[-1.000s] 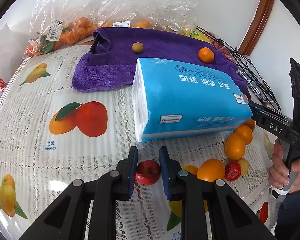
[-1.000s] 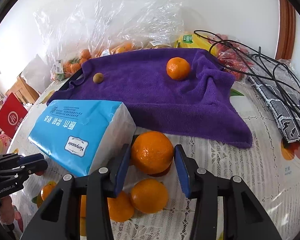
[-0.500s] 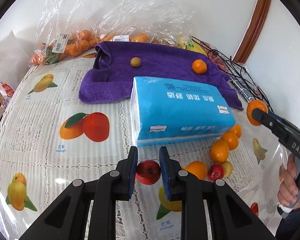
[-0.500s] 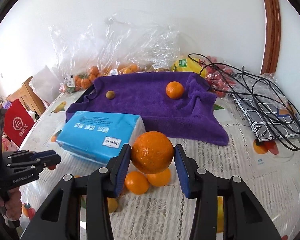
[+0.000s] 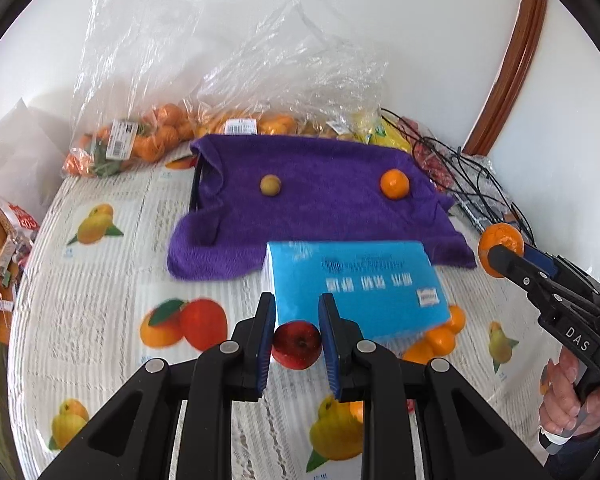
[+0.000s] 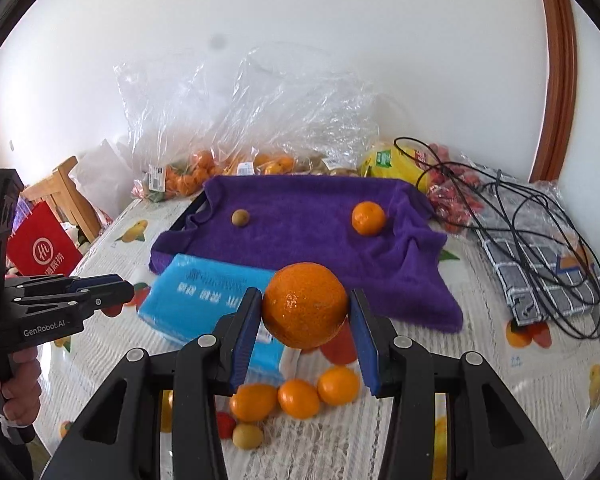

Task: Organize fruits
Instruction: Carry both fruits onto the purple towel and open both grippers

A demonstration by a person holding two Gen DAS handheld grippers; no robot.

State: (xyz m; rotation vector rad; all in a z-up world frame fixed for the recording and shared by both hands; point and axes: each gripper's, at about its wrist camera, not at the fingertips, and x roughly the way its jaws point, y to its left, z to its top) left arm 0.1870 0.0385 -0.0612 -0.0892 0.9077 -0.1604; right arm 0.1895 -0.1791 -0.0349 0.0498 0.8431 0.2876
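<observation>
Both grippers have risen since a second ago, and the table [image 5: 100, 264] looks farther below. The left gripper [image 5: 296, 340] clamps a red apple [image 5: 297, 345]; the right gripper [image 6: 305, 334] clamps a big orange [image 6: 305, 305]. The purple towel [image 6: 300, 232] lies at 12 o'clock, with a small orange [image 6: 368, 218] at 1 o'clock.

Held: one red apple [image 5: 297, 345], one large orange [image 6: 305, 306]. Beneath right gripper [image 6: 305, 334]: three loose oranges [image 6: 298, 398]. Ahead on towel [image 6: 300, 216]: two fruits.
</observation>
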